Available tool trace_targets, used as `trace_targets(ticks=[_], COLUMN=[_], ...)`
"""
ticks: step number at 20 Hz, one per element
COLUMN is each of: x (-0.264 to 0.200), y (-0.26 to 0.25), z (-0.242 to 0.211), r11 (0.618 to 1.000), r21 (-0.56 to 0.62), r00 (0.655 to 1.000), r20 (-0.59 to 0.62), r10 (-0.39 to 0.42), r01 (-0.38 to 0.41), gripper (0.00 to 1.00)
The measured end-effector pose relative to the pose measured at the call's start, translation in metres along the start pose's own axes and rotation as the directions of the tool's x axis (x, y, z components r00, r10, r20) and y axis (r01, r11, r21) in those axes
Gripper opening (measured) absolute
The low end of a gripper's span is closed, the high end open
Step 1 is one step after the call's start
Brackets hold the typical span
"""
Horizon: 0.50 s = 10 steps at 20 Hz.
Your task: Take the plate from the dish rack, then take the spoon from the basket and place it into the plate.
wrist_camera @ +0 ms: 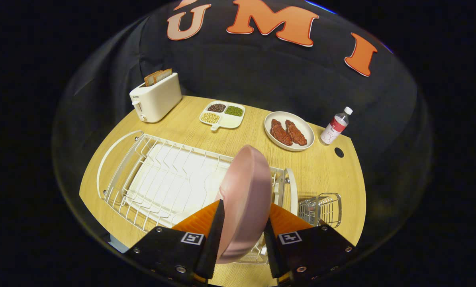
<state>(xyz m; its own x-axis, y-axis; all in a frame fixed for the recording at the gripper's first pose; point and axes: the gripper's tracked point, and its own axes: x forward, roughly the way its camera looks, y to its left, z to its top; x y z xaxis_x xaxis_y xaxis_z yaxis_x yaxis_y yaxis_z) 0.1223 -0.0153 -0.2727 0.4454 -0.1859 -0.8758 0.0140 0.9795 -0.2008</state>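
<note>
A pink plate (246, 199) stands on edge between my fingers, with my gripper (241, 231) shut on its rim. The plate hangs above the white wire dish rack (162, 179), which lies on the wooden table just ahead of the fingers. A small wire basket (321, 209) sits to the right of the rack, beside my right finger (270, 243). I cannot make out the spoon inside it.
Beyond the rack stand a white toaster (156, 99) with bread, a divided dish of beans (222, 114), a white plate with two pieces of meat (288, 130) and a small bottle (335, 126). The table edge runs close on the right.
</note>
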Motion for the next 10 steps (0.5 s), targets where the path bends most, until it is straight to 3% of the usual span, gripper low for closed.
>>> trace_targets(ticks=[5,10], x=[0.003,-0.011], y=[-0.002,-0.017], z=[-0.002,0.029], r11=[0.999,0.985], r21=[0.05,0.158], r00=[0.999,0.995], r20=[-0.028,0.064], r10=[-0.016,-0.075], r01=[0.017,0.064], gripper=[0.47,0.35])
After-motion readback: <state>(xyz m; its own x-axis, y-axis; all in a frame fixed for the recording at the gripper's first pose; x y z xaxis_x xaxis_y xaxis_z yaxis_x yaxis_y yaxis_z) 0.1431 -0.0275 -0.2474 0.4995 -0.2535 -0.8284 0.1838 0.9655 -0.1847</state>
